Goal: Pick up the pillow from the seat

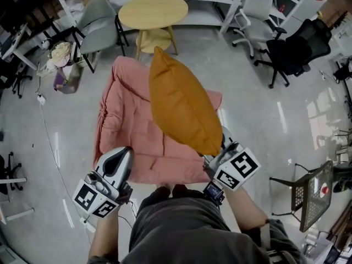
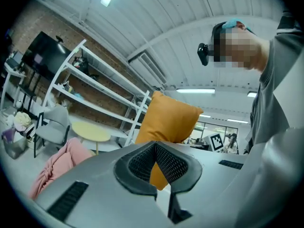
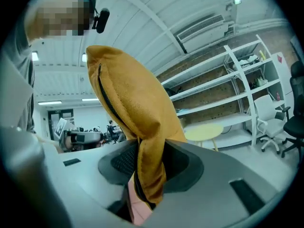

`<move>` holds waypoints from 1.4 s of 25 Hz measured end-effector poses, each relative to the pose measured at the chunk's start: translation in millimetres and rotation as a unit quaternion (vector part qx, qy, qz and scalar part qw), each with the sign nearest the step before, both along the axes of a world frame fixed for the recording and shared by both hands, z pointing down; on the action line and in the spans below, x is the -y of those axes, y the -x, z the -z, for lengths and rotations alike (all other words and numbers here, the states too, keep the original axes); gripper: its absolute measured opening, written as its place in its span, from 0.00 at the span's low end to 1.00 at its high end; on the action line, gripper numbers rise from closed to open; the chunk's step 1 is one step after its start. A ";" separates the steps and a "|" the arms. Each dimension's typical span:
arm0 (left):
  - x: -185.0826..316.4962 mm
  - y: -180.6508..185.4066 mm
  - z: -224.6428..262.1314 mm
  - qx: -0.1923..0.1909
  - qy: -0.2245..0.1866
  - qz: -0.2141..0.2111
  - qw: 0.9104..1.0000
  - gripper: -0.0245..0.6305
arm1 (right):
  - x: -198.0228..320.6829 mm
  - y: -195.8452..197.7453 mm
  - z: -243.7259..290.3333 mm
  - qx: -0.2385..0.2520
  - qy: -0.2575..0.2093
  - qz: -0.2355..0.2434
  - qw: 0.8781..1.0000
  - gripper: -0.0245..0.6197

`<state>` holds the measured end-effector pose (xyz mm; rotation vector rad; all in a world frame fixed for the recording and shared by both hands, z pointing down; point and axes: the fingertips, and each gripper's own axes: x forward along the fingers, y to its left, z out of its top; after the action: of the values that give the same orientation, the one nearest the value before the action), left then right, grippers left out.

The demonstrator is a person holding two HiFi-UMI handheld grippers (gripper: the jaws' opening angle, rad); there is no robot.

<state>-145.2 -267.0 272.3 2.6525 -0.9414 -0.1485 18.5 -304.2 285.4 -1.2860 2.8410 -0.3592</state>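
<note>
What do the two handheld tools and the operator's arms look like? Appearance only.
The left tool and right tool have smooth silver-grey shells and dark mesh-textured pads. Each carries a white cube with black square markers. The person wears a grey short-sleeved shirt, with a dark band at the right wrist.

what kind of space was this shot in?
Probably an office or lab workspace: white metal shelving along the wall, a black office chair, a round wooden table, and a polished hard floor.
</note>
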 end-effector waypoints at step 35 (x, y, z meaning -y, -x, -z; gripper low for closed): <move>-0.3 -33.3 41.6 0.011 -0.042 0.007 0.999 0.05 | -8.0 -20.0 80.0 0.129 -0.021 0.046 0.990 0.25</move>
<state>-111.9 -266.8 230.6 2.7290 -0.9825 -0.1668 38.5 -296.2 205.3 -1.0207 2.6793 -0.4292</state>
